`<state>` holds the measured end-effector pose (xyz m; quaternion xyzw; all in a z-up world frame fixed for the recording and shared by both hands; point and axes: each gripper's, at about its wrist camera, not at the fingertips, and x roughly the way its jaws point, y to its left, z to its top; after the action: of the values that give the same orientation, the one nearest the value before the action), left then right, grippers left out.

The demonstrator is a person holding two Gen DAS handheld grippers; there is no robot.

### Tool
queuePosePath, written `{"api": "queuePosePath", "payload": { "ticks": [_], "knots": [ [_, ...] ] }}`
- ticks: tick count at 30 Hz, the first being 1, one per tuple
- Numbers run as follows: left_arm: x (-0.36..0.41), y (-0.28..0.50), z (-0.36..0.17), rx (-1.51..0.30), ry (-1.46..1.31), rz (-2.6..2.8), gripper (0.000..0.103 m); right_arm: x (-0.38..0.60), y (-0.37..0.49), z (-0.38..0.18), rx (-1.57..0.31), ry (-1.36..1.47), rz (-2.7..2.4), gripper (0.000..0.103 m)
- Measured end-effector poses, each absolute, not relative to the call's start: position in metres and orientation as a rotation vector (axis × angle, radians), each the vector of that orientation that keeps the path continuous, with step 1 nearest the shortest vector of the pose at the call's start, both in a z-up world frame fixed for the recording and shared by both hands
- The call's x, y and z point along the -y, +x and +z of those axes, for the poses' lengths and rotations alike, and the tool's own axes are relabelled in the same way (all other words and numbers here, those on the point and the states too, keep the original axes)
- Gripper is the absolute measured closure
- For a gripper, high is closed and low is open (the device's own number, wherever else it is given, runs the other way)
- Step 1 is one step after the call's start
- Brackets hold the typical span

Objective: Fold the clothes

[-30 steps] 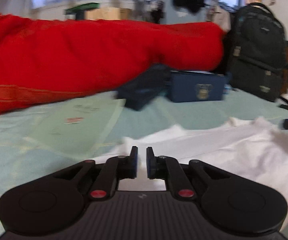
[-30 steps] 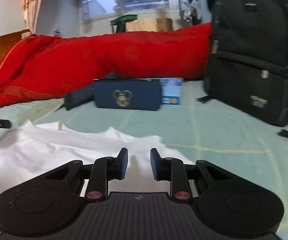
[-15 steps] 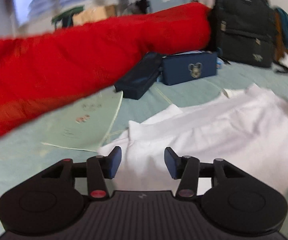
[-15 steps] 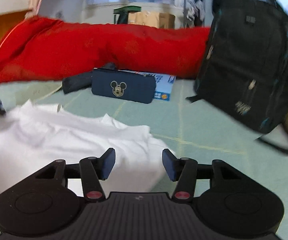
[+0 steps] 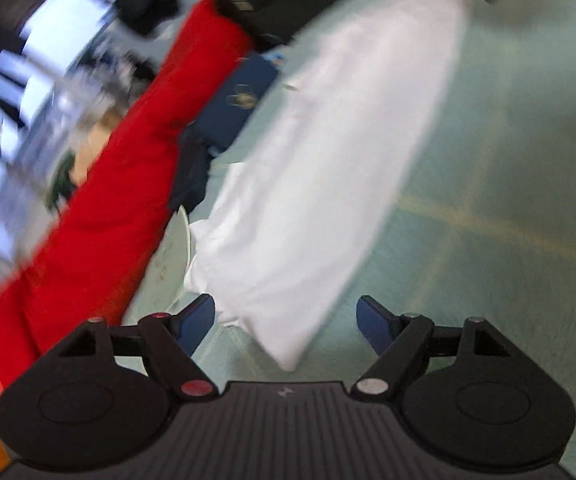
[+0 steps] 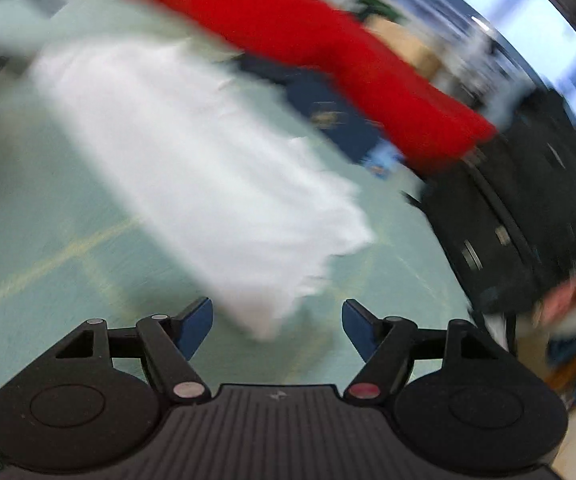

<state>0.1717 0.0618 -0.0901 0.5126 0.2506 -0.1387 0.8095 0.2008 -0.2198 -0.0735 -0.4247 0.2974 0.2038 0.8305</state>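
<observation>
Grippers left (image 5: pixel 286 326) and right (image 6: pixel 277 326) opening, empty, near white garment (image 5: pixel 328 152).

Bright daylight via window (image 5: pixel 48 52); heavy motion blur, fisheye warp at edges, both views.

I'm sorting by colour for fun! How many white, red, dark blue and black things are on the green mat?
White: 1, the white garment
Red: 1, the red blanket
Dark blue: 1, the blue case
Black: 1, the black backpack
Total: 4
</observation>
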Motion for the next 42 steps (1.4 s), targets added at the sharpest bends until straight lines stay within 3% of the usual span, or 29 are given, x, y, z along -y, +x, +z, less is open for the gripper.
{"api": "queuePosePath", "payload": {
  "ticks": [2, 5, 11, 16, 23, 27, 30, 34, 35, 37, 38, 39, 42],
  "knots": [
    [-0.054, 0.165, -0.103, -0.492, 1.190, -0.290, 0.031, 0.203, 0.188, -0.093, -0.555, -1.086, 0.429, 0.027],
    [-0.052, 0.172, -0.103, -0.482, 1.212, -0.276, 0.029, 0.189, 0.178, -0.110, -0.465, -1.270, 0.421, 0.027],
    [-0.053, 0.191, -0.104, -0.492, 1.225, -0.262, 0.029, 0.197, 0.205, -0.110, -0.480, -1.231, 0.369, 0.026],
    [-0.034, 0.199, -0.109, -0.455, 1.228, -0.287, 0.039, 0.188, 0.228, -0.112, -0.456, -1.183, 0.358, 0.027],
    [-0.003, 0.210, -0.110, -0.397, 1.208, -0.334, 0.039, 0.148, 0.237, -0.116, -0.358, -1.180, 0.445, 0.027],
    [-0.021, 0.213, -0.116, -0.398, 1.302, -0.267, 0.035, 0.163, 0.239, -0.114, -0.371, -1.204, 0.392, 0.027],
    [-0.035, 0.217, -0.124, -0.435, 1.364, -0.204, 0.039, 0.182, 0.243, -0.115, -0.397, -1.216, 0.328, 0.027],
    [-0.022, 0.214, -0.136, -0.430, 1.409, -0.209, 0.065, 0.176, 0.242, -0.119, -0.394, -1.224, 0.320, 0.034],
    [-0.015, 0.212, -0.140, -0.417, 1.425, -0.213, 0.074, 0.168, 0.239, -0.122, -0.383, -1.231, 0.339, 0.041],
    [-0.001, 0.213, -0.147, -0.403, 1.439, -0.217, 0.083, 0.150, 0.231, -0.129, -0.362, -1.247, 0.382, 0.055],
    [0.002, 0.215, -0.148, -0.398, 1.442, -0.215, 0.083, 0.144, 0.227, -0.134, -0.350, -1.281, 0.389, 0.065],
    [0.003, 0.215, -0.148, -0.396, 1.442, -0.217, 0.083, 0.142, 0.224, -0.138, -0.325, -1.325, 0.393, 0.066],
    [-0.007, 0.217, -0.141, -0.409, 1.408, -0.238, 0.079, 0.152, 0.227, -0.138, -0.302, -1.357, 0.393, 0.058]
  ]
}}
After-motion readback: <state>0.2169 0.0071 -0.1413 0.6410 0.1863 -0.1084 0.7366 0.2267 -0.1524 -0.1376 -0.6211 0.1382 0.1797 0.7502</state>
